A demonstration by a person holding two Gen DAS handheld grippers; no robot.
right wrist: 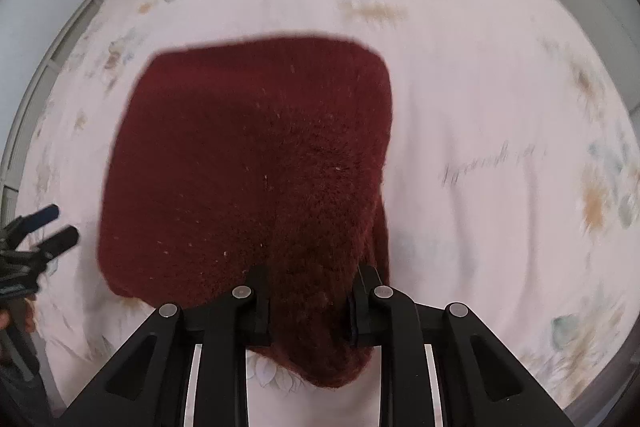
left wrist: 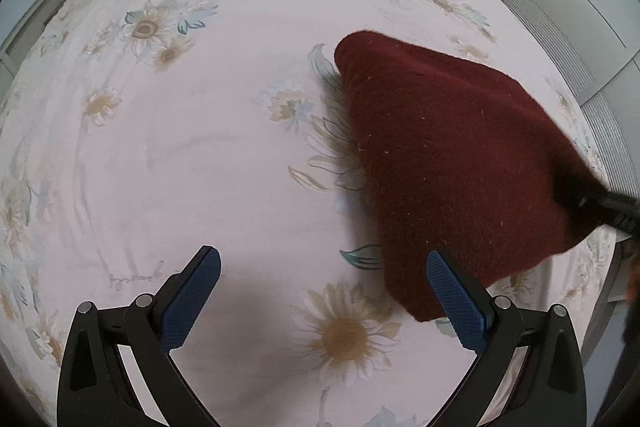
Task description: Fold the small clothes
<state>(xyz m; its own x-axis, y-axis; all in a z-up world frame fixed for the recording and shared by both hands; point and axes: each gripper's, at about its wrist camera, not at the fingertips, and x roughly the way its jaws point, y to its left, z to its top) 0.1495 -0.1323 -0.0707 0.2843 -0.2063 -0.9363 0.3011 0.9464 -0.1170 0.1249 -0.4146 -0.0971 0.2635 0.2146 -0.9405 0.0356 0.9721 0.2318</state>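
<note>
While right gripper (right wrist: 310, 301) pinches 1 maroon knit (right wrist: 248, 167), left gripper (left wrist: 324, 283) gapes w/ nothing.

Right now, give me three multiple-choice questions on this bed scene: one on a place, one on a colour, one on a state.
1. Where is the dark red fuzzy knit garment?
A. On a shelf
B. Over the floral pink bedsheet
C. In a drawer

2. What colour are the left tongs' pads?
A. Blue
B. Yellow
C. White

3. What state are the right tongs in?
A. Wide open, empty
B. Shut on the garment
C. Out of view

Answers: 1 B, the sheet shows all around it; 2 A, both ribbed pads are blue; 3 B, the fabric is pinched between them.
</note>
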